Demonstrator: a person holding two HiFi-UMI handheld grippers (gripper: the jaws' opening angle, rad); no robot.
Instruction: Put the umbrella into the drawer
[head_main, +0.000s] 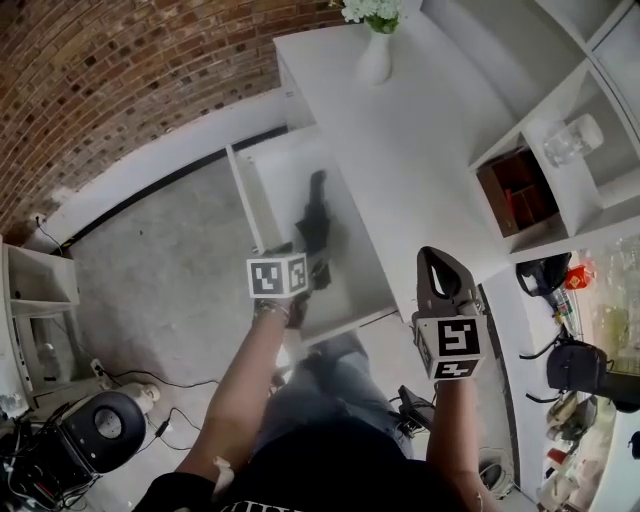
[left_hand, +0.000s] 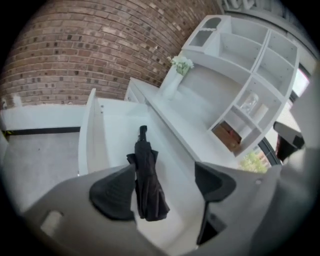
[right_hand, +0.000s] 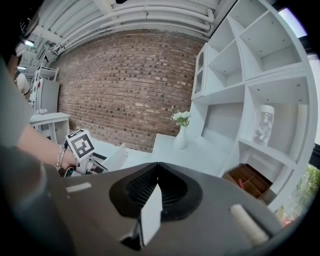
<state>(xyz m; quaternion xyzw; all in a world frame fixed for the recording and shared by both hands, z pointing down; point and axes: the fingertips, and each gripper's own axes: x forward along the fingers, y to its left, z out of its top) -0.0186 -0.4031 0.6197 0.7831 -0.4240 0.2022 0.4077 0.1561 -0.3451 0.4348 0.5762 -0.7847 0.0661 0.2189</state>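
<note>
A black folded umbrella (head_main: 314, 222) lies lengthwise on the floor of the open white drawer (head_main: 252, 198). My left gripper (head_main: 312, 268) hovers above the drawer's near end. In the left gripper view its jaws stand wide open around nothing, with the umbrella (left_hand: 146, 180) well below and clear of both pads (left_hand: 116, 194). My right gripper (head_main: 433, 262) is off to the right, over the white desk top (head_main: 430, 170). In the right gripper view its jaws (right_hand: 157, 167) meet at a seam, shut and empty.
A white vase of flowers (head_main: 376, 50) stands at the desk's far end. To the right, a shelf unit holds a wooden box (head_main: 515, 190) and a glass jar (head_main: 570, 138). A brick wall (head_main: 120, 70) runs behind. A round device (head_main: 103, 428) and cables lie on the floor at lower left.
</note>
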